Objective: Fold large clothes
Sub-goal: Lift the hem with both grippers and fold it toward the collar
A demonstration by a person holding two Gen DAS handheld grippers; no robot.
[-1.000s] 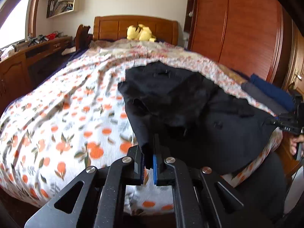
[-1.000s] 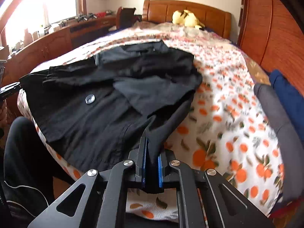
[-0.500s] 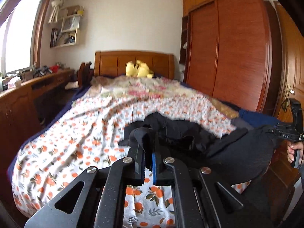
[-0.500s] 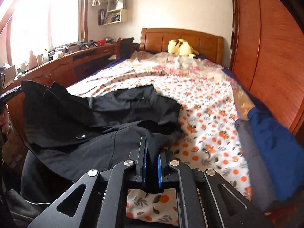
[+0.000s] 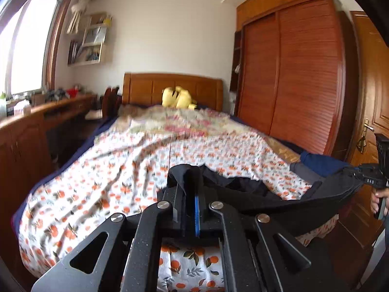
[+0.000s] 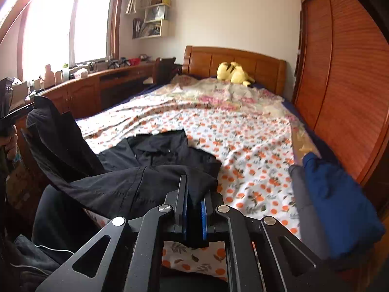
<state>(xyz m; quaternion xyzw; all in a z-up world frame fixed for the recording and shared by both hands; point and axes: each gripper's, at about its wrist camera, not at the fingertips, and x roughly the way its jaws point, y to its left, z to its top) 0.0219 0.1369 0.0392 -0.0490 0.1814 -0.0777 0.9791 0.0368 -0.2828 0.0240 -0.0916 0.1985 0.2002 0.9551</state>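
Note:
A large black garment (image 6: 155,153) lies partly on the foot of the bed (image 6: 243,131), its near edge lifted. My left gripper (image 5: 188,194) is shut on one corner of the black garment (image 5: 279,202), held above the bed. My right gripper (image 6: 193,206) is shut on the other corner, and the cloth hangs stretched between the two. The right gripper shows at the right edge of the left wrist view (image 5: 372,177); the left gripper shows at the left edge of the right wrist view (image 6: 14,114).
The bed has an orange-print sheet (image 5: 109,170) and a yellow plush toy (image 6: 233,71) at the headboard. Folded blue (image 6: 335,194) and grey (image 6: 306,209) clothes lie at the bed's right edge. A wooden desk (image 6: 92,85) runs along the left, a wardrobe (image 5: 291,77) on the right.
Both grippers have risen with the garment's near edge, lifting it off the bed and drawing it toward the foot. More of the sheet shows; only the far part still rests on the bed.

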